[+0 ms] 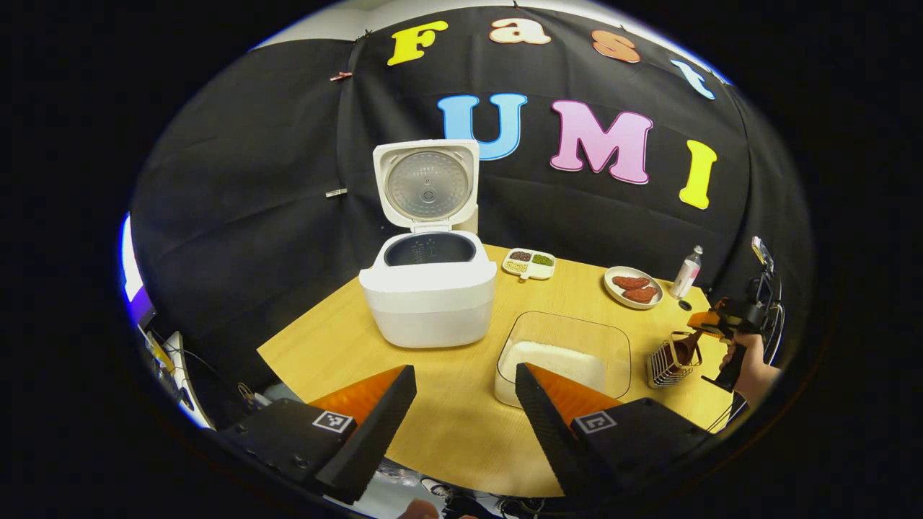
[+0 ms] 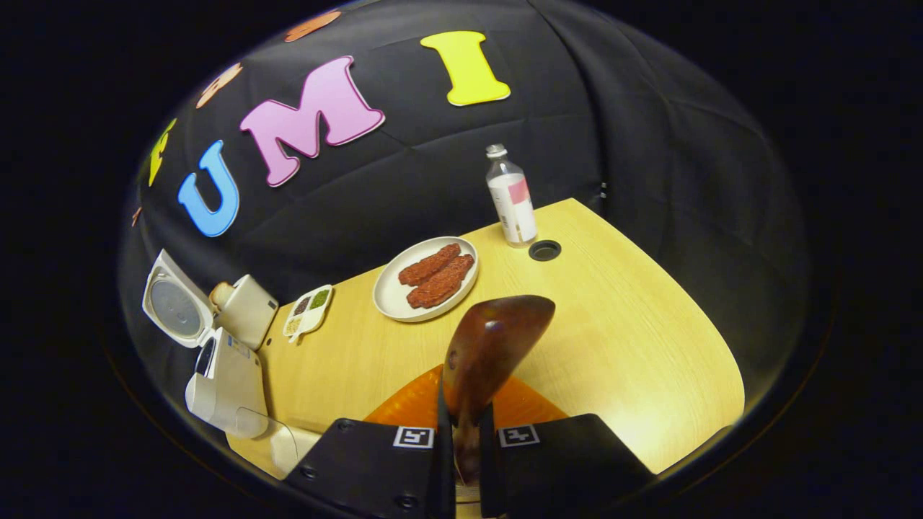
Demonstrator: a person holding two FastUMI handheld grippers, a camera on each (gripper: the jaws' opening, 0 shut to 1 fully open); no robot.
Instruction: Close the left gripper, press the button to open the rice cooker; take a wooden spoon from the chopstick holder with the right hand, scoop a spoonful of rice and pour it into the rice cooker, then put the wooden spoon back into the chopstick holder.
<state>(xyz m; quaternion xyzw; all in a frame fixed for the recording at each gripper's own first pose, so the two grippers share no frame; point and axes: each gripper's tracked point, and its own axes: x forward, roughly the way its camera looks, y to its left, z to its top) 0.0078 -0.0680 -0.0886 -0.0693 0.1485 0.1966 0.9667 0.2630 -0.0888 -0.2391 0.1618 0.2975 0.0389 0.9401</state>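
Rice cooker [image 1: 428, 288] stands at the back of our wooden table [image 1: 447, 425], at about twelve o'clock from the left gripper [image 1: 465, 386], its lid [image 1: 427, 184] swung fully up and the dark inner pot [image 1: 430, 249] exposed. We hold the left gripper released, its fingers spread wide and touching nothing. Just ahead of it at one o'clock sits the clear container of rice [image 1: 564, 357]. Beside that, toward three o'clock, is the wire chopstick holder [image 1: 669, 364], with the right gripper [image 1: 710, 324] and the hand [image 1: 753, 367] carrying it just over it.

Seen from the right gripper view, the right gripper [image 2: 465, 440] is clamped on the neck of the wooden spoon [image 2: 490, 346], whose bowl rises upright at twelve o'clock. Beyond it we see a plate of reddish patties [image 2: 433, 277] at eleven o'clock, a bottle [image 2: 510, 198] near one o'clock, a small divided dish [image 2: 308, 308] at ten o'clock, and the open rice cooker [image 2: 216, 360] far toward nine o'clock.
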